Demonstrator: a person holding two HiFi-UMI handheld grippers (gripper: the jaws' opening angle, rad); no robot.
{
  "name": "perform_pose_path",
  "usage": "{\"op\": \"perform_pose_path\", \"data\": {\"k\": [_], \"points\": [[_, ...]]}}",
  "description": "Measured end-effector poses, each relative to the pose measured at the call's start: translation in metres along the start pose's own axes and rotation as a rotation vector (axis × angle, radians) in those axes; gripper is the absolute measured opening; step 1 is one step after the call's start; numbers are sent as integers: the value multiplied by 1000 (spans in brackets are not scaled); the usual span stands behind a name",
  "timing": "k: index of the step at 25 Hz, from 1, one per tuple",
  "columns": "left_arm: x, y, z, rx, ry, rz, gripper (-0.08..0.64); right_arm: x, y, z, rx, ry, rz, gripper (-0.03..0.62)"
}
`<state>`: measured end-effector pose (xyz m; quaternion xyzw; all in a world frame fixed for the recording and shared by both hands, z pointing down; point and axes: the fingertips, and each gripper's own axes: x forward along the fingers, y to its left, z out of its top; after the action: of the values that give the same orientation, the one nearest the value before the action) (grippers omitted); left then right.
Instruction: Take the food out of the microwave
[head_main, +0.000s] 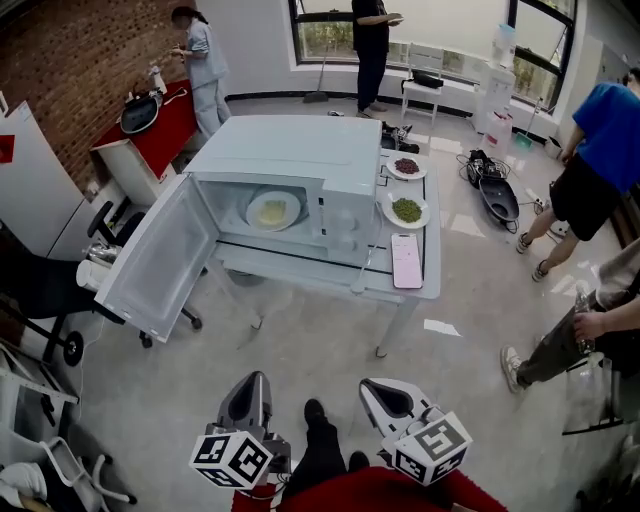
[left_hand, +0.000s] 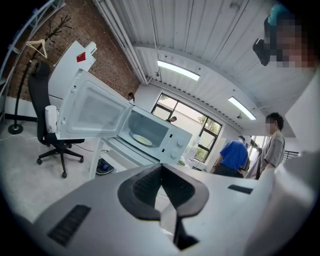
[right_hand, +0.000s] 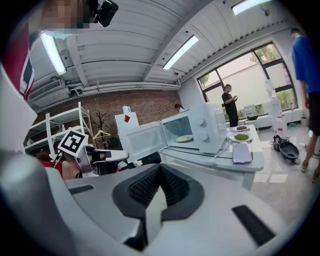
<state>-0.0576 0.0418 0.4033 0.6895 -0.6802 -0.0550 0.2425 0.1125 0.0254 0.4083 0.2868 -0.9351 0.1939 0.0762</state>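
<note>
A pale blue microwave (head_main: 300, 165) stands on a light table (head_main: 420, 288), its door (head_main: 160, 255) swung wide open to the left. Inside lies a white plate of yellowish food (head_main: 272, 210), also seen in the left gripper view (left_hand: 141, 140) and the right gripper view (right_hand: 184, 139). My left gripper (head_main: 248, 385) and right gripper (head_main: 378, 392) hang low near my body, well short of the table. Both are shut with nothing between the jaws: the left gripper (left_hand: 161, 167) and the right gripper (right_hand: 160, 170) show their pads meeting.
Right of the microwave lie a phone (head_main: 406, 260), a plate of green beans (head_main: 406, 210) and a plate of red beans (head_main: 406, 166). A black office chair (head_main: 40, 290) stands by the open door. People stand at the right (head_main: 600, 150) and far back; a red table (head_main: 165, 125) is at the far left.
</note>
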Motion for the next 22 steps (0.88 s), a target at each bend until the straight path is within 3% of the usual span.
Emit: {"op": "perform_pose_path", "data": {"k": [11, 22], "points": [[70, 60, 42, -1, 49, -16, 9, 101, -6, 30, 15, 29, -7, 11], [122, 84, 60, 33, 83, -62, 12, 165, -17, 50, 3, 32, -25, 11]]}}
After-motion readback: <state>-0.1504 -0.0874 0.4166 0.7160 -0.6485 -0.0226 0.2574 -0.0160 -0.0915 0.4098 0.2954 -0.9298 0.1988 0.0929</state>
